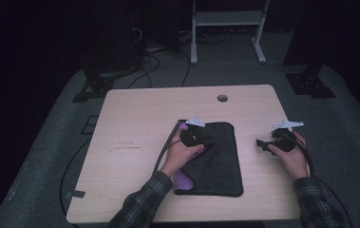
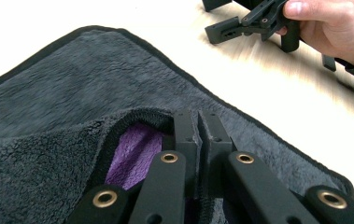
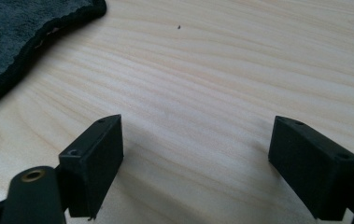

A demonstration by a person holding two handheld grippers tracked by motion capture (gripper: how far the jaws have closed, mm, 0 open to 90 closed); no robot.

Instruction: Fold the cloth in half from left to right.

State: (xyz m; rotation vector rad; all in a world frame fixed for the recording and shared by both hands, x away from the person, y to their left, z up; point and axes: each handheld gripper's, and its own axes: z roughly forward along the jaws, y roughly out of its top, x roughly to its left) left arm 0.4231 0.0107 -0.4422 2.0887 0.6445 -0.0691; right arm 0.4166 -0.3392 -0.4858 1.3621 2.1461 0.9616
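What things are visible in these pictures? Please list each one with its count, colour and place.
towel: one, dark grey with purple underside, table centre, one edge folded over.
table: one, light wood, with a round hole near the far edge.
frame: one, white, on the floor beyond the table.
left tongs: one, black, shut on the towel edge.
right tongs: one, black, open over bare table.
sleeves: two, plaid, bottom edge.

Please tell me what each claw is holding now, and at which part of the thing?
The left claw is shut on the dark towel, pinching its black-trimmed edge where a fold is lifted and the purple underside shows. The right claw holds nothing; it stands open over the table.
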